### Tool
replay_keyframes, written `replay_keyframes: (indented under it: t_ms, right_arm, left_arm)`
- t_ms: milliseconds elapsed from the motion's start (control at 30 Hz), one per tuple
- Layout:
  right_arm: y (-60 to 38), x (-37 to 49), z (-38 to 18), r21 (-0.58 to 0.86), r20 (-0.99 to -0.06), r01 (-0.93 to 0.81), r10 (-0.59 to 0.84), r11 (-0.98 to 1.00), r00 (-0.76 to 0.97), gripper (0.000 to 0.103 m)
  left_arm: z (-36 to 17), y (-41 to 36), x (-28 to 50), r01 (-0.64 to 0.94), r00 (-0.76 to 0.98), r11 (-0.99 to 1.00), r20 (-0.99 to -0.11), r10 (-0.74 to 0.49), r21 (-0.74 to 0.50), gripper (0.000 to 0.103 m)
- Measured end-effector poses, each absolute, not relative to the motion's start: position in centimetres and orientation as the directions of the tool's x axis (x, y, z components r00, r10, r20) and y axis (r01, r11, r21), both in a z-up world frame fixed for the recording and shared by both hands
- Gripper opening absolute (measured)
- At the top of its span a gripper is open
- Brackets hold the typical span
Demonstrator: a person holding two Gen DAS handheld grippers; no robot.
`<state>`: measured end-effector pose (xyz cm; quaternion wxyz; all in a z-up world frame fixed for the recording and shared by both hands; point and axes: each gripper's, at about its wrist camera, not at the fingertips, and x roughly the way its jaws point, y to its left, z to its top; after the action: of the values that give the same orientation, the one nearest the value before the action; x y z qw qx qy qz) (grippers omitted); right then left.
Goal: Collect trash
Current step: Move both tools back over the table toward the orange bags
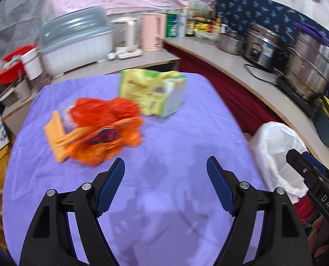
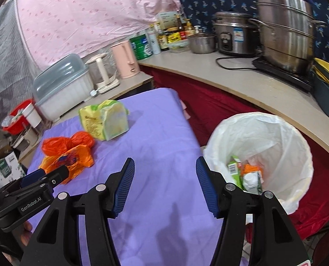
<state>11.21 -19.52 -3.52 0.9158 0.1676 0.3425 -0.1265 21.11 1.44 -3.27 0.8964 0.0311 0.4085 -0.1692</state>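
Note:
On the purple-clothed table [image 1: 164,146] lie a crumpled orange snack wrapper [image 1: 102,141] with a red plastic bag [image 1: 102,110] behind it, and farther back a yellow-green carton pack [image 1: 151,93]. My left gripper [image 1: 165,170] hovers open over the bare cloth just in front of the wrapper, nothing between its blue pads. My right gripper [image 2: 164,173] is also open and empty, above the table's right edge. The wrapper [image 2: 69,161], red bag [image 2: 69,143] and carton pack [image 2: 104,119] lie to its left. A white-lined bin [image 2: 275,133] to its right holds several pieces of trash.
A counter [image 2: 242,86] curves behind and right of the table with steel pots [image 2: 284,33], a rice cooker [image 2: 233,35], bottles, a pink kettle [image 2: 125,58] and a lidded dish box [image 2: 62,86]. A red basket [image 1: 11,66] sits at far left. The bin [image 1: 277,150] stands off the table's right side.

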Motion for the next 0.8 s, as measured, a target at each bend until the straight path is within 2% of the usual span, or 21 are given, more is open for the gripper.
replay_keyframes:
  t_ms: [367, 500, 800]
  right_arm:
    - [-12.9, 15.2, -4.5, 0.206, -0.688, 0.232, -0.028, 0.951, 0.725, 0.056]
    - [-11.3, 16.7, -4.8, 0.21, -0.692, 0.205, -0.003, 0.956, 0.722, 0.056]
    - [-6.9, 21.6, -4.9, 0.222, -0.69, 0.106, 0.079, 0.969, 0.72, 0.056]
  left_arm:
    - [-5.0, 10.9, 24.1, 0.147, 0.6, 0.976, -0.77, -0.219, -0.163, 0.081]
    - [-5.3, 13.6, 25.5, 0.091, 0.592, 0.973, -0.774, -0.225, -0.213, 0.082]
    - [-5.5, 17.0, 28.4, 0.038, 0.594, 0.972, -0.777, -0.208, -0.232, 0.082]
